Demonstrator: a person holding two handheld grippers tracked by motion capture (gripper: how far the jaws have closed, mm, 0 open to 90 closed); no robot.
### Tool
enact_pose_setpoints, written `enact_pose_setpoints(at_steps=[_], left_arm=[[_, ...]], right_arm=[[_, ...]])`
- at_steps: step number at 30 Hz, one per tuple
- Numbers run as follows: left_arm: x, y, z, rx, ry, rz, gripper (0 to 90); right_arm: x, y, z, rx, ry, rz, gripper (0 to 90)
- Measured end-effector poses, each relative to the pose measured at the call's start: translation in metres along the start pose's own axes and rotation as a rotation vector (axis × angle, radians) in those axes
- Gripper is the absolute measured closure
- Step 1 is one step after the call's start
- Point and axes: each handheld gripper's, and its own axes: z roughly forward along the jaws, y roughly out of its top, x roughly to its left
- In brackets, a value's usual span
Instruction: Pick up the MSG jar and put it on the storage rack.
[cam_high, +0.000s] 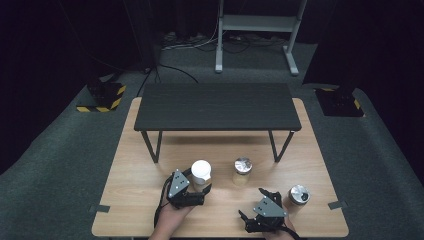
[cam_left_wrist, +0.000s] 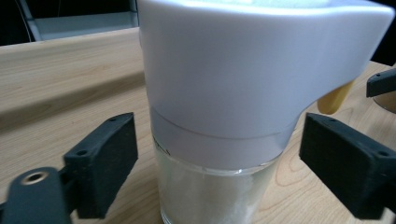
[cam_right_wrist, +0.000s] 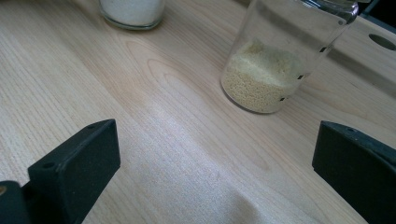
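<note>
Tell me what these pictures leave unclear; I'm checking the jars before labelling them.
- White-lidded jar: in the left gripper view the top and bottom edges cut off its lid top and base.
- Grain jar: in the right gripper view the top edge cuts off its lid.
- Right jar: in the high view its contents are too small to tell, and the right tool hides part of it.

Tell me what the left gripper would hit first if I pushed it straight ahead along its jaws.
The white-capped jar. It already stands between the left gripper's open jaws, a gap on each side in the left gripper view, so almost any advance would likely bump it; exact depth is unclear.
</note>
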Motion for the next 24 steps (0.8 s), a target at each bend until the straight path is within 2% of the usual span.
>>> enact_pose_setpoints(at_steps=[2,8,11,19,22,24], left_arm=[[-0.0003,-0.0004,0.0004,-0.010,0.004,-0.004,20.5],[0.0001,-0.0005,0.0015,-0.038,0.005,-0.006,23.9],[0.0002,-0.0010,0.0011,-0.045,0.006,0.004,28.9],[-0.0003,-0.0006,0.0000,-0.057,0.023,0.013,30.3],[0.0027,0.0014,-0.0023,-0.061,0.017,-0.024,30.8],[0.0030,0.0025,-0.0036,-0.064,0.018,-0.020,30.8]], right_arm=[[-0.0001,0.0000,0.0000,0.001,0.000,0.000,0.0],[-0.0001,0.0001,0.0004,0.007,0.004,-0.002,0.0],[0.0003,0.0001,0.0003,0.006,0.004,-0.004,0.0],[-0.0003,-0.0001,-0.0002,0.005,0.004,0.006,0.0],[-0.0003,0.0000,0.0003,0.005,0.007,-0.003,0.0],[-0.0002,0.0001,0.0003,0.006,0.008,-0.002,0.0]])
